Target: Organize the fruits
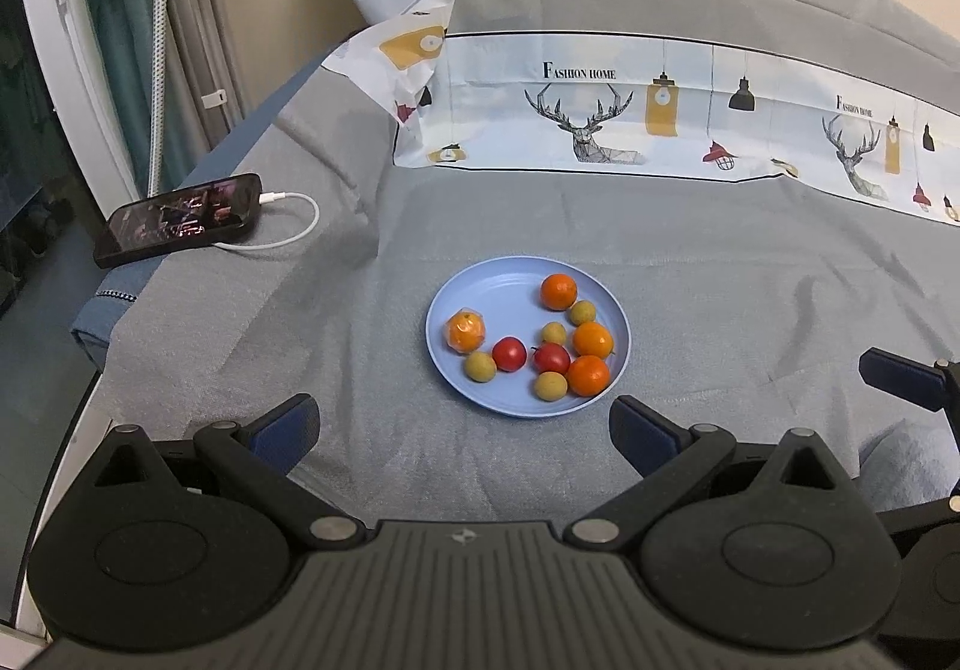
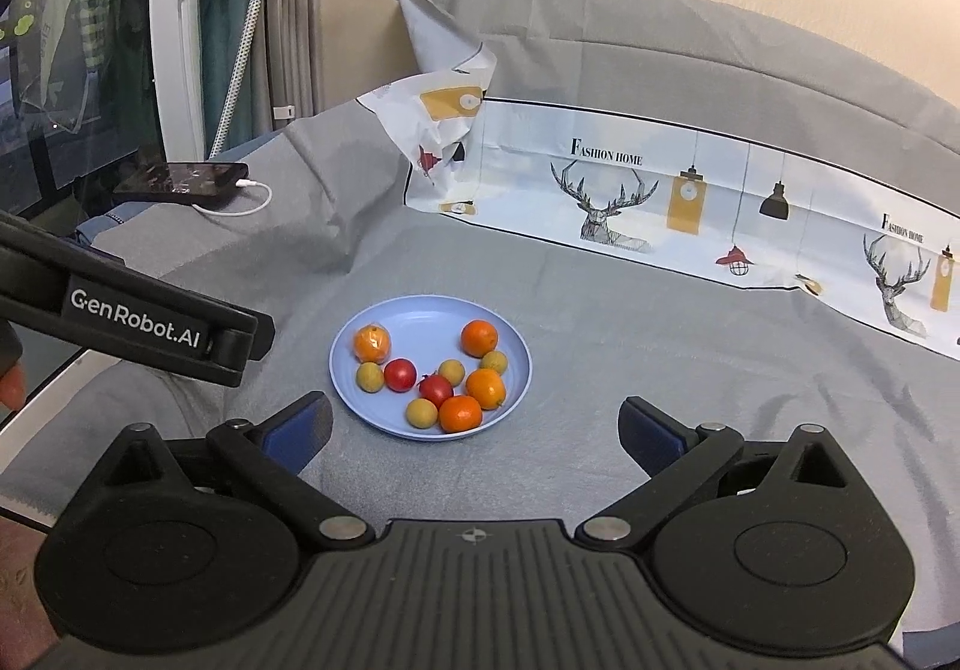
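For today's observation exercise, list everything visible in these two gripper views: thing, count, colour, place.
Round blue plate: one, on the grey cloth, centre.
Oranges: four, orange, on the plate; the left one looks wrapped in clear film.
Red round fruits: two, mid-plate.
Small yellow-green round fruits: four, scattered on the plate.
Grey cloth: one, covering the surface.
Printed deer-pattern sheet: one, white, behind the plate.
Black phone: one, far left, white cable plugged in.
Left gripper: open, empty.
Right gripper: open, empty.
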